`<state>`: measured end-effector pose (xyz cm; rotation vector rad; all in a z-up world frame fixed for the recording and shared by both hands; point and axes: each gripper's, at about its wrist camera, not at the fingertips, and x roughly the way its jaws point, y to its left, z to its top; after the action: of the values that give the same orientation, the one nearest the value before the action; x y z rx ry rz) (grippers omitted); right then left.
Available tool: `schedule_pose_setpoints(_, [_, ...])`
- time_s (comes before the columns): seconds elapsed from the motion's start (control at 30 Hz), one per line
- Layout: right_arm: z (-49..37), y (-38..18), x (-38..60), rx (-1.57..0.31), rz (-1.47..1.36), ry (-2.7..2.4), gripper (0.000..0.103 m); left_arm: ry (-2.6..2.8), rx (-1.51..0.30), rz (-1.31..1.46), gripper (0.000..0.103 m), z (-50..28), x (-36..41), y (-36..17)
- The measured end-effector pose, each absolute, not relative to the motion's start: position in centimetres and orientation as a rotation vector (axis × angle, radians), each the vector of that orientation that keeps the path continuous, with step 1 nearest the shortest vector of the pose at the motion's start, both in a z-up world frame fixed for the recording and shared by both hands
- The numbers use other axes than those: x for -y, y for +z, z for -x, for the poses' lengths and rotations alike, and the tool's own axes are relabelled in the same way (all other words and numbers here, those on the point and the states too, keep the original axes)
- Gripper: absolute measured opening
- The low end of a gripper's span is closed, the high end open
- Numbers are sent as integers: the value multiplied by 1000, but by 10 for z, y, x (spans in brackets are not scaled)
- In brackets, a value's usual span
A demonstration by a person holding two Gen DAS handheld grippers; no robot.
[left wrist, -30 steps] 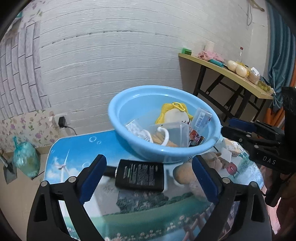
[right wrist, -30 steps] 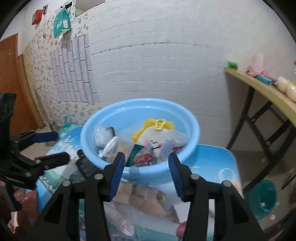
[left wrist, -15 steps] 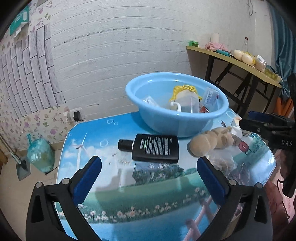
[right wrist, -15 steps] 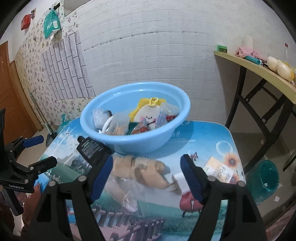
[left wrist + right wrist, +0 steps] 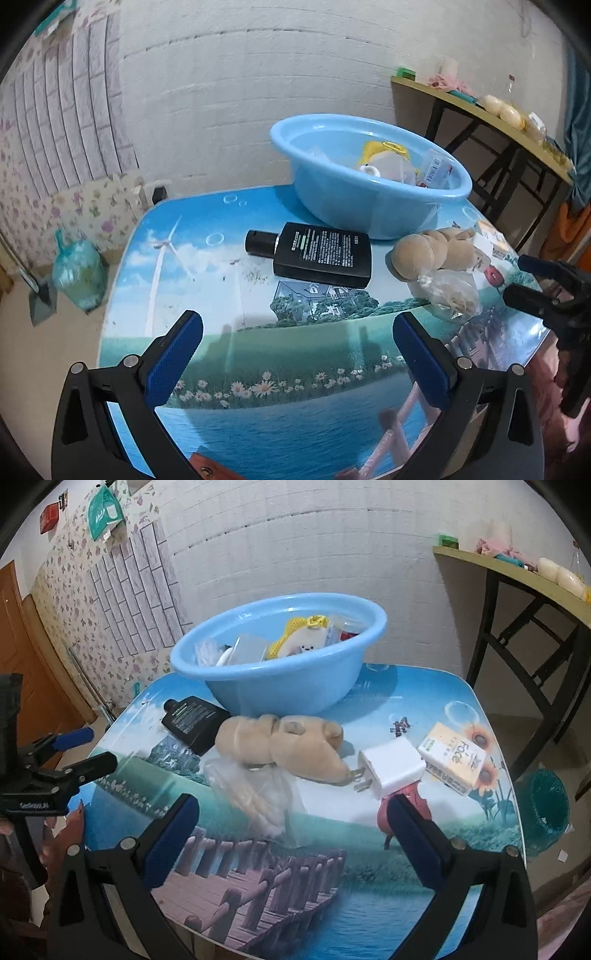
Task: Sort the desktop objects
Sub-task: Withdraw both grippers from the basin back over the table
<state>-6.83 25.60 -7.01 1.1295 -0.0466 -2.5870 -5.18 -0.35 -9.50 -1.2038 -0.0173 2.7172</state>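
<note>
Right wrist view alone shows us the white plug adapter (image 5: 391, 770) and yellow tissue pack (image 5: 456, 758). Our flat black plastic bottle (image 5: 321, 254) lies near the blue basin (image 5: 369, 184), cap pointing left, probably slightly tilted. Both our left gripper (image 5: 295, 349) and right gripper (image 5: 291, 829) gape wide, empty, the right's jaws having just been opening.

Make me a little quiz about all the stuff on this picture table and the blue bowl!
1. True or false: the black bottle stands upright inside the blue basin.
2. Which thing touches the white plug? A) the tissue pack B) the black bottle C) the basin
3. Fill in: the tan plush toy lies on the table, just in ____ of the basin.

Key
1. False: it lies flat on the table.
2. A
3. front
</note>
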Motion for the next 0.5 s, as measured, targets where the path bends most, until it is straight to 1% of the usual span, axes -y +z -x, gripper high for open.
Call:
schedule_pose_setpoints(0.07, [64,-67,-253,-16,-1093,-2638,102,2727,34,1222,103,53,7,-96])
schedule_pose_setpoints(0.1, [64,-66,-252,-27,-1085,-2652,99,2735,40,1230,103,54,9,-97])
schedule_pose_setpoints(0.13, [64,-64,-254,-14,-1078,-2654,96,2735,50,1234,103,55,11,-97])
schedule_pose_setpoints(0.27, [71,-63,-275,148,-1112,-2658,91,2720,74,1219,103,57,14,-96])
schedule_pose_setpoints(0.33, [74,-64,-281,163,-1118,-2671,85,2716,75,1221,103,60,14,-97])
schedule_pose_setpoints(0.5, [79,-68,-291,144,-1135,-2715,82,2691,74,1245,103,70,10,-104])
